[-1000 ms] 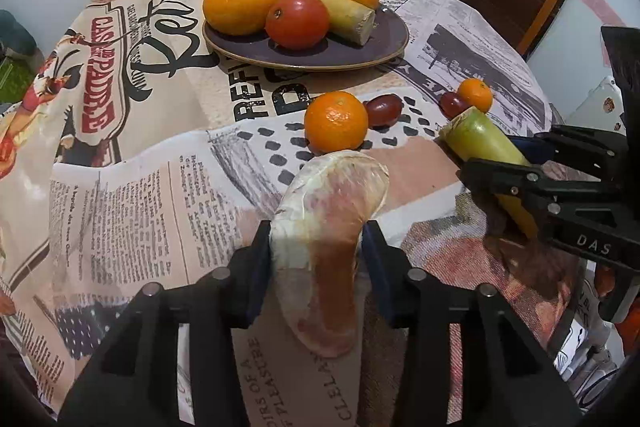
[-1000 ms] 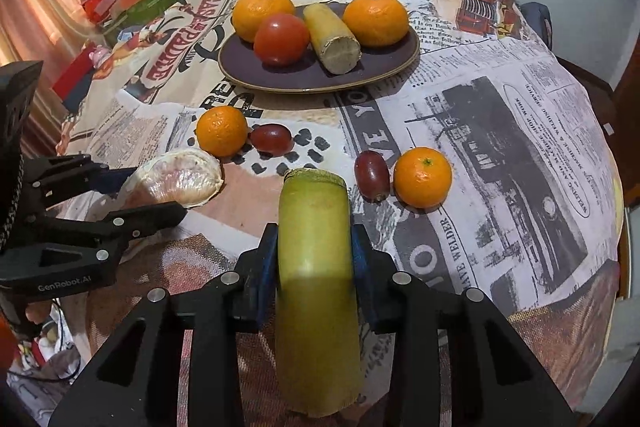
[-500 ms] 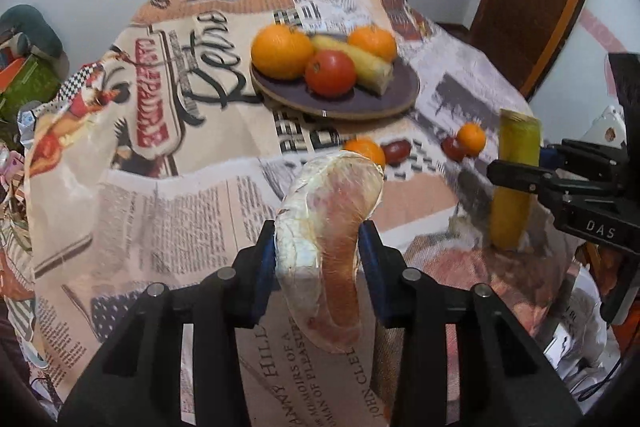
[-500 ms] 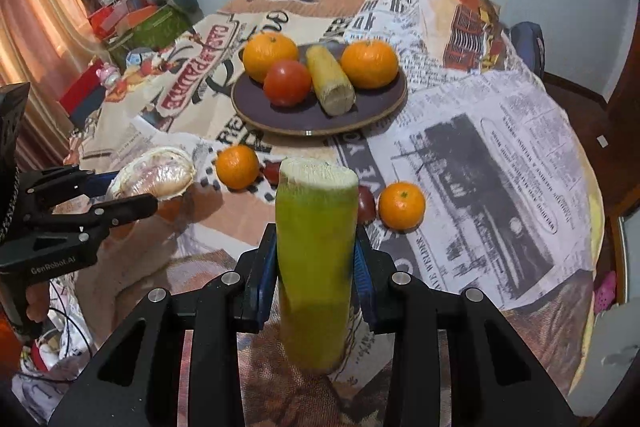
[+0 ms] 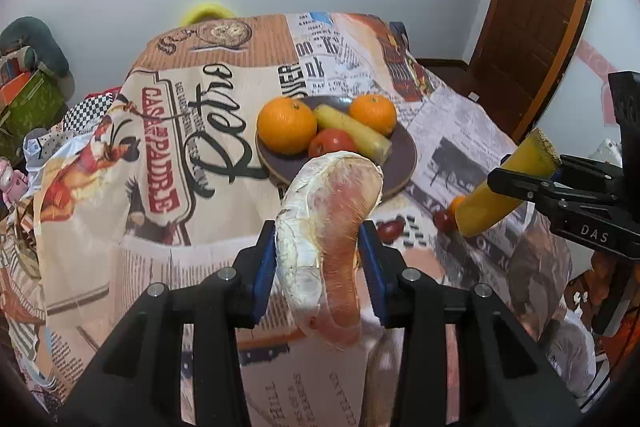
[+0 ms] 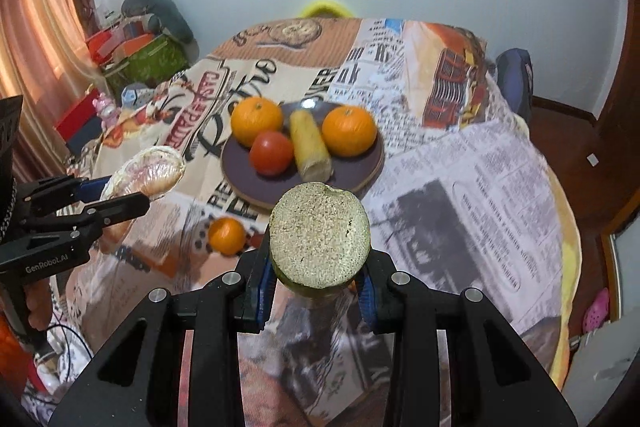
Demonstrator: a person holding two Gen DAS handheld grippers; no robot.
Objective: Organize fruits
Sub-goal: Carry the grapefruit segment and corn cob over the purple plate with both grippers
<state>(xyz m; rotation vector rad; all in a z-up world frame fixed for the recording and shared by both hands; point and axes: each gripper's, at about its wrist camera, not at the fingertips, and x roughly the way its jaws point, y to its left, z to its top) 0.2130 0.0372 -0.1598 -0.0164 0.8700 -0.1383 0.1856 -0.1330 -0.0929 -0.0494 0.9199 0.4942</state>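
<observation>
Liftoff: left gripper (image 5: pixel 320 263) clamped on the pomelo wedge (image 5: pixel 326 227), right gripper (image 6: pixel 318 287) on the yellow-green stalk (image 6: pixel 319 239), both now clear of the desk (image 5: pixel 160 187), plate (image 6: pixel 240 179) next, likely.

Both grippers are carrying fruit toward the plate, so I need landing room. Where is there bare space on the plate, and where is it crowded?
The plate is crowded at the back: two oranges, a tomato and a yellow stalk piece fill it. The front rim and the front-right corner are bare. The tablecloth right of the plate lies open.
</observation>
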